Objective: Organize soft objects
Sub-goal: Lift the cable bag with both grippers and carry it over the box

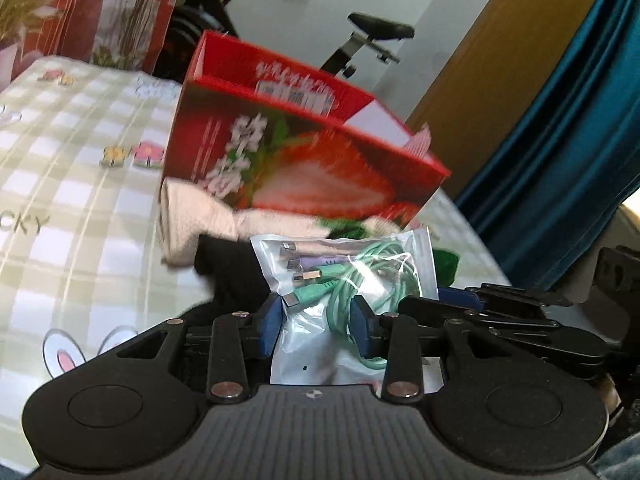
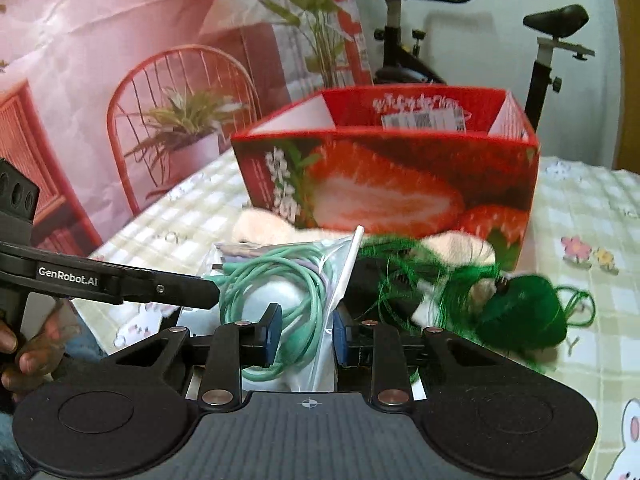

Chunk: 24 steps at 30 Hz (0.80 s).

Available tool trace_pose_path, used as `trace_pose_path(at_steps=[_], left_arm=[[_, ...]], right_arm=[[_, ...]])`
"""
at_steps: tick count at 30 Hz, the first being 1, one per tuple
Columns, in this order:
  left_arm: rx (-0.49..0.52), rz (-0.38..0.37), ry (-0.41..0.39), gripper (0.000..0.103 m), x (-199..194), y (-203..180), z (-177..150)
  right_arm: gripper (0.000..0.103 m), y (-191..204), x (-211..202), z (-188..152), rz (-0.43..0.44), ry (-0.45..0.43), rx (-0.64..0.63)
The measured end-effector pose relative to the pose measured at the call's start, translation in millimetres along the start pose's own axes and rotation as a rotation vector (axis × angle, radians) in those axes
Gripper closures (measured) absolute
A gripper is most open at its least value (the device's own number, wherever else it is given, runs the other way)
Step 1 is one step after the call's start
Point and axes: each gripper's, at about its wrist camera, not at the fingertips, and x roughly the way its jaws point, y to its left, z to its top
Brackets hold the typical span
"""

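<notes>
We hold the cable bag with both grippers, box not yet reached.
Left gripper and right gripper clamp it narrowly; box at twelve o'clock; towel and green yarn still lie outside.

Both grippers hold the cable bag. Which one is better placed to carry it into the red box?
Probably the left gripper: it grips the bag centrally, with the box directly ahead.

right hand-held gripper pinches a clear cable bag before the strawberry box.
</notes>
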Motion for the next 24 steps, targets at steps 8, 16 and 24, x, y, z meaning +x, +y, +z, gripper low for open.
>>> trace_pose_path(at_steps=[8, 16, 24], left_arm=[[0.077, 0.001, -0.059, 0.064, -11, -21, 47], [0.093, -0.007, -0.129, 0.064, 2, -30, 110], [0.043, 0.016, -0.178, 0.064, 38, -16, 163]], right_arm=[[0.078, -2, -9, 42, -0.021, -0.062, -0.039], [0.078, -26, -6, 113, -0.025, -0.127, -0.027], [0.078, -55, 37, 178, -0.039, -0.11, -0.016]])
